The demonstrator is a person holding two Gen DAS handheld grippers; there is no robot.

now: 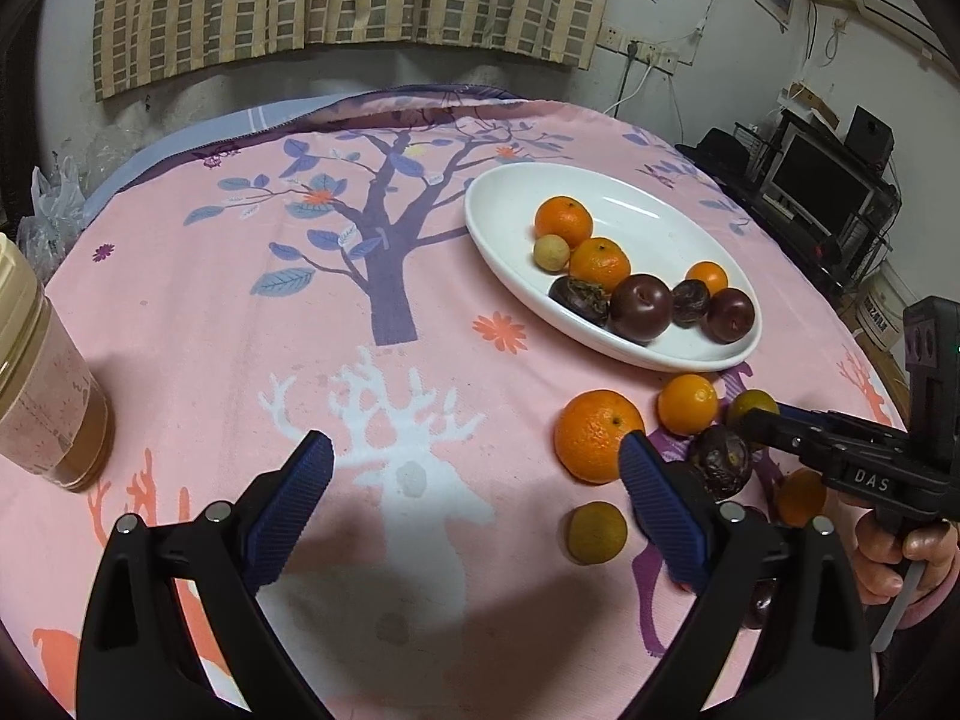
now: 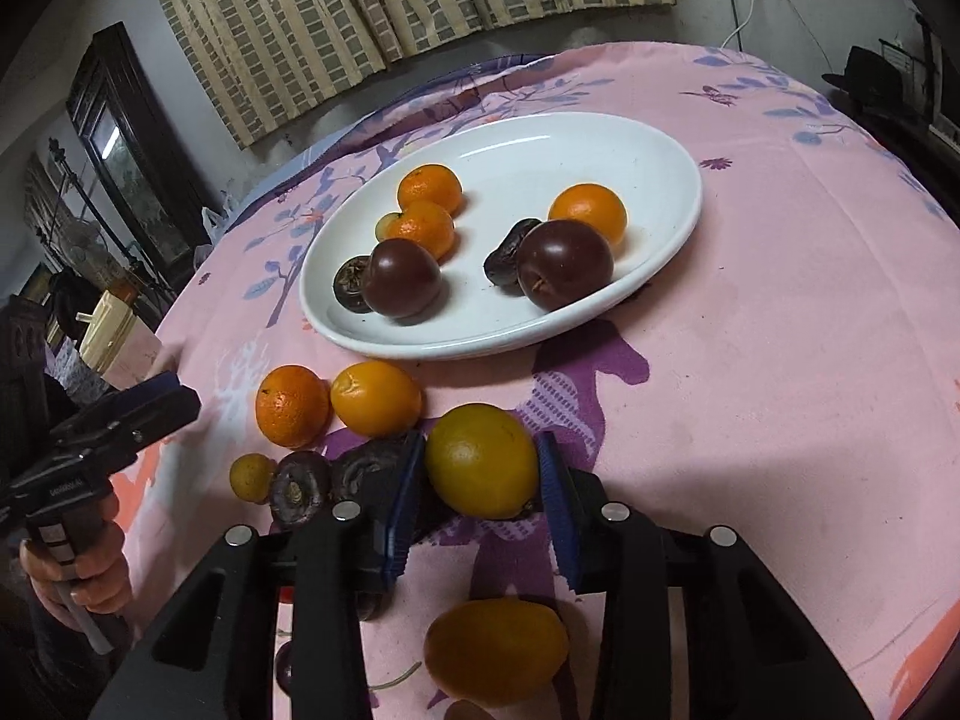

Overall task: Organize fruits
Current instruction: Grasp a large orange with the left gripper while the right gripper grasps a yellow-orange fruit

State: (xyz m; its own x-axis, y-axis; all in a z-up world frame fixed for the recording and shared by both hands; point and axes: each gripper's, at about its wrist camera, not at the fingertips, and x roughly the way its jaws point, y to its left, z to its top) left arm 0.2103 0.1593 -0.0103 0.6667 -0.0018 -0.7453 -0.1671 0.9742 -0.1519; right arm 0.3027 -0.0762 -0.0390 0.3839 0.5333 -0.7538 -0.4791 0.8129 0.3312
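right gripper [image 2: 480, 501] is down on a yellow-orange citrus [image 2: 482, 459], blue pads tight on both flanks of it, so that one is gripped, sitting on the tablecloth [image 2: 780, 360] just short of the near rim of the white plate [image 2: 600, 138]. left gripper [image 1: 474, 504] hangs with its fingers spread wide over bare cloth, nothing between them, a big orange [image 1: 591, 441] just outside its right pad.

loose fruit is bunched at the near edge of the table: a smoother orange [image 2: 375, 397], a small greenish one [image 2: 252, 476], two dark wrinkled fruits [image 2: 300, 489] right beside the held citrus, another orange one [image 2: 495, 648] under the gripper body. on the plate already, mandarins [image 2: 429, 189] and dark plums [image 2: 401, 277] in two little clusters. a jar [image 1: 42, 372] stands at the table's left edge.

how will it handle? a citrus like this looks firm, lightish, round and a bit waxy, so it can roll or squirt out of flat pads. best held across its widest middle, as it is here, with moderate squeeze. the wrinkled dark ones look softer; they'd want a gentler pinch.
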